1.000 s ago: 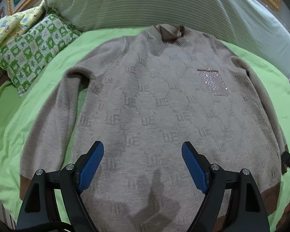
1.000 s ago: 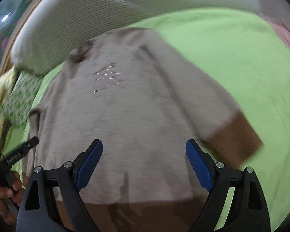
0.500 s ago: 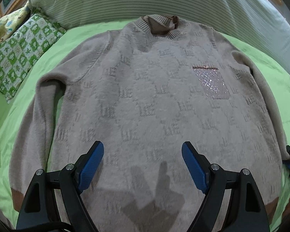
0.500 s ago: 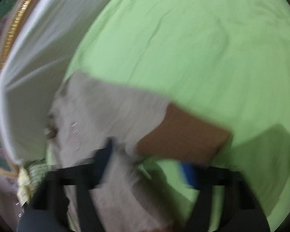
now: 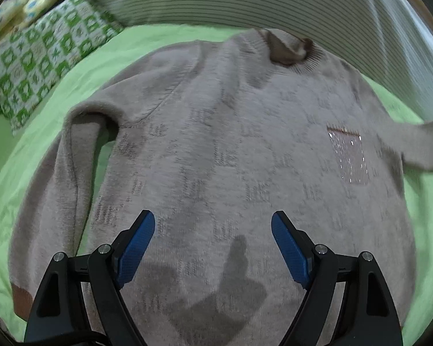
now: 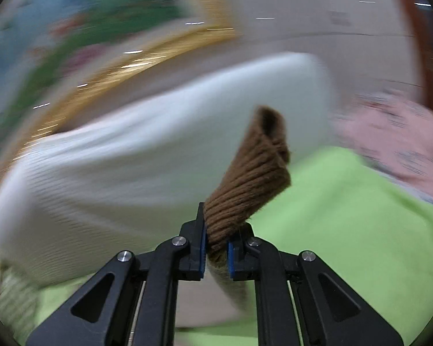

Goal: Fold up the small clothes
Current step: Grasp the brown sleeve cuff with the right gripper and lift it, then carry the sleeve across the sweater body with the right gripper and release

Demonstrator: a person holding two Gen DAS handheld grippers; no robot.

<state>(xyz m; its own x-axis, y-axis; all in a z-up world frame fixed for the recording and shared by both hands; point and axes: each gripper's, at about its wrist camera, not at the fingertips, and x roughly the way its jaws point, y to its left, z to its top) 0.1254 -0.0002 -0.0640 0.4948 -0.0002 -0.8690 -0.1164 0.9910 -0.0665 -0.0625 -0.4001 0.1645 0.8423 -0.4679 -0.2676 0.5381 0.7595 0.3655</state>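
A beige knit sweater [image 5: 231, 150] with a sparkly chest pocket [image 5: 349, 158] lies face up on the green bedsheet [image 5: 29, 155]. My left gripper [image 5: 213, 245] is open and empty, hovering over the sweater's lower body. Its left sleeve [image 5: 57, 187] lies along the body, brown cuff at the lower left. The right sleeve [image 5: 424, 144] is lifted off the bed toward the right. My right gripper [image 6: 216, 248] is shut on that sleeve's brown ribbed cuff [image 6: 251, 181], which sticks up between the pads.
A large striped white pillow [image 5: 259, 0] lies behind the collar; it also shows in the right wrist view [image 6: 158, 158]. A green-and-white patterned pillow [image 5: 43, 57] sits at the far left. Pink fabric [image 6: 395, 138] lies at the right. The right view is motion-blurred.
My right gripper swung to the sweater's right sleeve, closed on its brown cuff and lifted it. My left gripper moved in closer over the sweater and stayed open.
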